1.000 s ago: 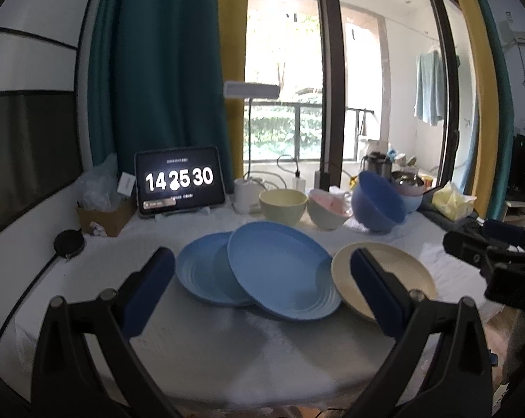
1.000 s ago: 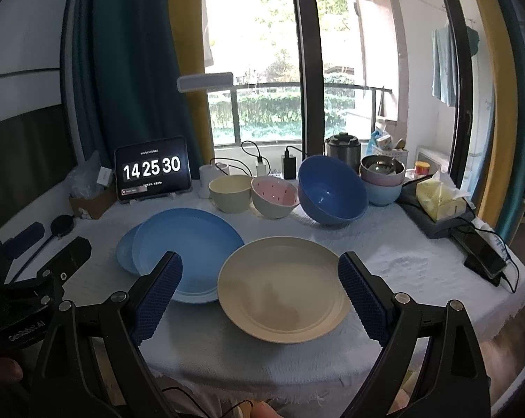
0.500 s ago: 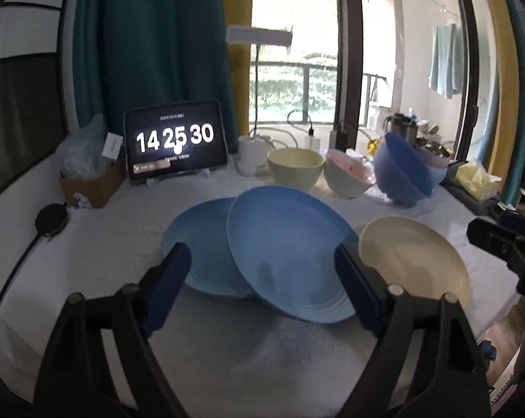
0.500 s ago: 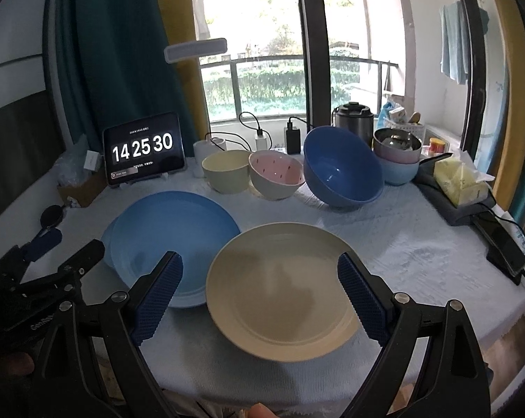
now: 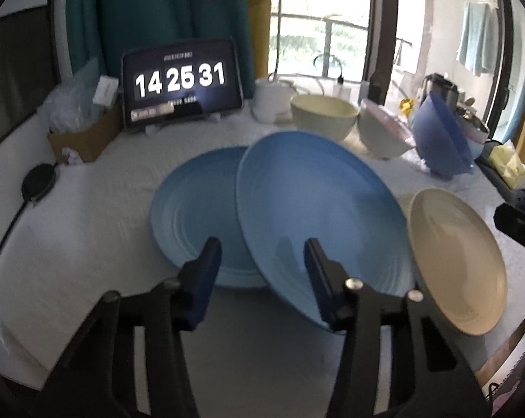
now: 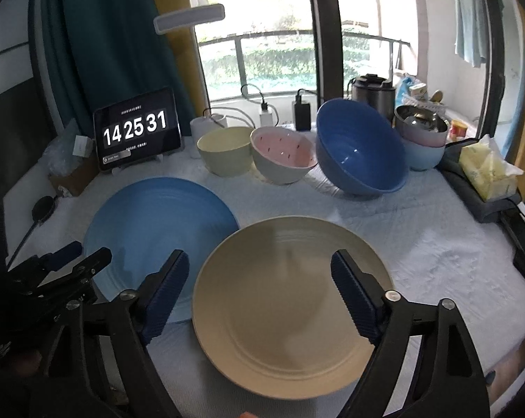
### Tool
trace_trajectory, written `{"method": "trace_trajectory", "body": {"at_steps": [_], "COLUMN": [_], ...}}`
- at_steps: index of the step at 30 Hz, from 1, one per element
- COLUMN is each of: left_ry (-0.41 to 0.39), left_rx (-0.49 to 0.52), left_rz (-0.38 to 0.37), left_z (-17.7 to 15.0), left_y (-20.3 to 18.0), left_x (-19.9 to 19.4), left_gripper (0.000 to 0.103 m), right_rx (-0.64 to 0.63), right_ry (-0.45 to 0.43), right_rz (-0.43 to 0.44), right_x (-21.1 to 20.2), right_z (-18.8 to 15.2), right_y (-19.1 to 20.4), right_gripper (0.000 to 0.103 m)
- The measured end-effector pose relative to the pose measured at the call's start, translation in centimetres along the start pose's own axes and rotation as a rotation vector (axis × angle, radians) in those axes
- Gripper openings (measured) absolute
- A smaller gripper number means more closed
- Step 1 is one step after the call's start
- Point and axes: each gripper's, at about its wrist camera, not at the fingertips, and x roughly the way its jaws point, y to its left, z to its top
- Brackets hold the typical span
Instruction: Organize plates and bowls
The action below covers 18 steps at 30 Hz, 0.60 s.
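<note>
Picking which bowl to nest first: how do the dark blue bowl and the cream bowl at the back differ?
The dark blue bowl is clearly larger than the cream bowl. The blue one is tipped on its side, its opening facing the camera; the cream one stands upright. The blue one leans near the stacked bowls on the right; the cream one sits beside the pink-lined bowl. Both are plain, round and empty.

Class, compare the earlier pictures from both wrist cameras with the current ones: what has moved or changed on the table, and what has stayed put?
Both grippers have come down and closer: the left gripper toward the big blue plate, its jaws closing; the right gripper over the cream plate, jaws also narrowing. Neither grips anything yet. The clock ticked on one second. Plates and bowls stayed put.
</note>
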Motion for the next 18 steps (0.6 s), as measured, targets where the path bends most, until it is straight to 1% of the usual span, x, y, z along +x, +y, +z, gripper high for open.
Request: {"method": "trace_trajectory", "body": {"at_steps": [4, 6, 7, 8, 14, 18], "left_ry": [0.042, 0.053, 0.052, 0.05, 0.05, 0.041], "left_rx": [-0.015, -0.015, -0.015, -0.014, -0.051, -0.061], "left_rz": [-0.009, -0.023, -0.032, -0.036, -0.067, -0.069], "left_z": [0.0, 0.1, 0.1, 0.2, 1.0, 1.3], "left_y": [0.4, 0.4, 0.5, 0.5, 1.3, 2.1], "left_x": [1.3, 1.7, 1.7, 1.8, 1.7, 1.3], "left_gripper": [0.035, 0.03, 0.023, 0.02, 0.015, 0.014], "right_rx": [-0.006, -0.011, -0.013, -0.014, -0.03, -0.034], "right_ry": [0.02, 0.027, 0.03, 0.034, 0.048, 0.061], "right_rz": [0.008, 0.011, 0.013, 0.016, 0.028, 0.037], "right_x": [1.0, 1.6, 1.9, 2.2, 3.7, 4.6], "right_z": [0.2, 0.4, 0.6, 0.7, 1.5, 2.0], "right_y": [0.3, 0.5, 0.6, 0.7, 1.7, 2.2], "right_gripper": [0.073, 0.068, 0.067, 0.065, 0.055, 0.052]}}
